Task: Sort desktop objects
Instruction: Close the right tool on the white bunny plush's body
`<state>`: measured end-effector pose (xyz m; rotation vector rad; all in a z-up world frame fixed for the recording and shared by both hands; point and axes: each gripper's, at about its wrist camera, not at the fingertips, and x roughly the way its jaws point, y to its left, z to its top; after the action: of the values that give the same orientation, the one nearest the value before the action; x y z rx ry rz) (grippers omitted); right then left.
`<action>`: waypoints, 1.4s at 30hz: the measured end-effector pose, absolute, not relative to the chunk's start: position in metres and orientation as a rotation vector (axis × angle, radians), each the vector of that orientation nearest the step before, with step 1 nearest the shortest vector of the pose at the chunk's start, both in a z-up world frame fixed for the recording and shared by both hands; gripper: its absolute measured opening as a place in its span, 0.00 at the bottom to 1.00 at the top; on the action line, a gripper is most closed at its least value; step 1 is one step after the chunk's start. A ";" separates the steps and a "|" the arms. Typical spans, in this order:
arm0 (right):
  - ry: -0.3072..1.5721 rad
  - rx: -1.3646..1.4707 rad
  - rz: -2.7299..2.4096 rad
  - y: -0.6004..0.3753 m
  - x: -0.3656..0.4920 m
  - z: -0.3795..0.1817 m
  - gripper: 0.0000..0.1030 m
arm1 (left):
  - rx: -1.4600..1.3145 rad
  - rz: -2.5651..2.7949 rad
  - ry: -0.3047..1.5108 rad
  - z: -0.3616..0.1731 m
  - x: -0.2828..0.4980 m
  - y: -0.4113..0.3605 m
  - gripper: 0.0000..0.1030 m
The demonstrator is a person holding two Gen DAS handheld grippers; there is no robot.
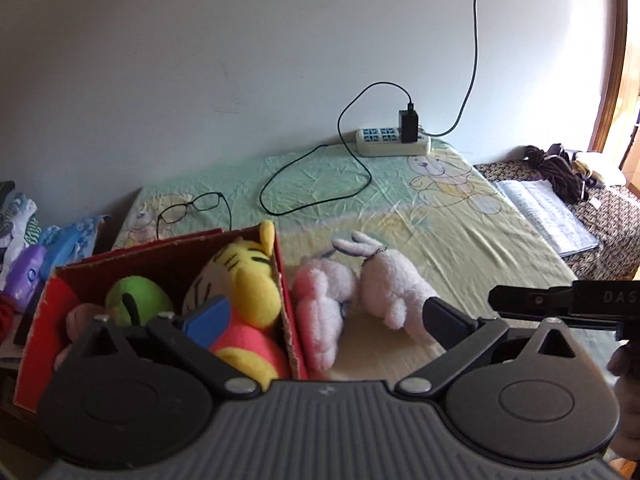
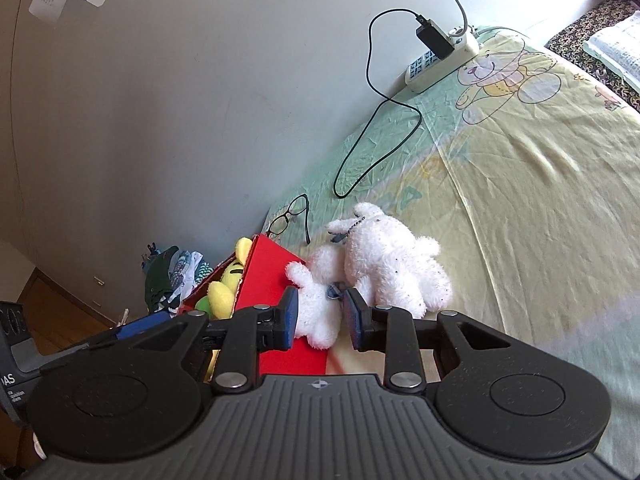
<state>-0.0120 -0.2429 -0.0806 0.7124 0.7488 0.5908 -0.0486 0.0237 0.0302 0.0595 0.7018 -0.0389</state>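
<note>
**Straddling the fleecy rabbit beside the red box**

Right gripper [image 2: 319, 318] with jaws parted, blue ribbed pads either side of the smaller plush rabbit [image 2: 318, 312], gripping nothing that shows; larger plush rabbit [image 2: 390, 266] touching it, both nubbly pale pink pile, lying on the wrinkled glossy tablecloth [image 2: 520, 184] just beside the red cardboard box [image 1: 286, 296]; left gripper [image 1: 322, 320] spread wide and empty, one finger over the box, the other at the larger rabbit; yellow striped tiger plush [image 1: 248, 280] and round green plush [image 1: 138, 300] packed inside; thin-framed glasses [image 1: 192, 208] behind.
</note>
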 end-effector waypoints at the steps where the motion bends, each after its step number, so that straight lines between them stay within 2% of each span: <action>1: 0.753 0.713 0.594 -0.245 -0.011 -0.081 0.28 | 0.031 -0.056 0.702 0.032 -0.049 0.023 0.99; 9: 0.754 0.660 0.592 -0.263 0.001 -0.068 0.28 | -0.191 -0.296 0.791 0.010 -0.042 -0.012 0.99; 18: 0.818 0.451 0.582 -0.266 0.030 -0.054 0.28 | -0.183 -0.249 0.809 -0.037 -0.013 -0.028 0.99; 24: 0.870 0.441 0.608 -0.263 0.050 -0.067 0.29 | -0.249 -0.192 0.848 -0.062 0.008 -0.017 0.99; 31: 0.918 0.463 0.637 -0.247 0.083 -0.082 0.29 | -0.147 -0.131 0.807 -0.073 0.024 -0.032 0.99; 42: 1.030 0.531 0.666 -0.242 0.125 -0.123 0.29 | -0.088 -0.146 0.843 -0.095 0.055 -0.034 0.99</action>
<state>0.1254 -0.2420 -0.1228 0.5312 1.0297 0.6656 0.0548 -0.0339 -0.0949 -0.0882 0.8431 -0.1459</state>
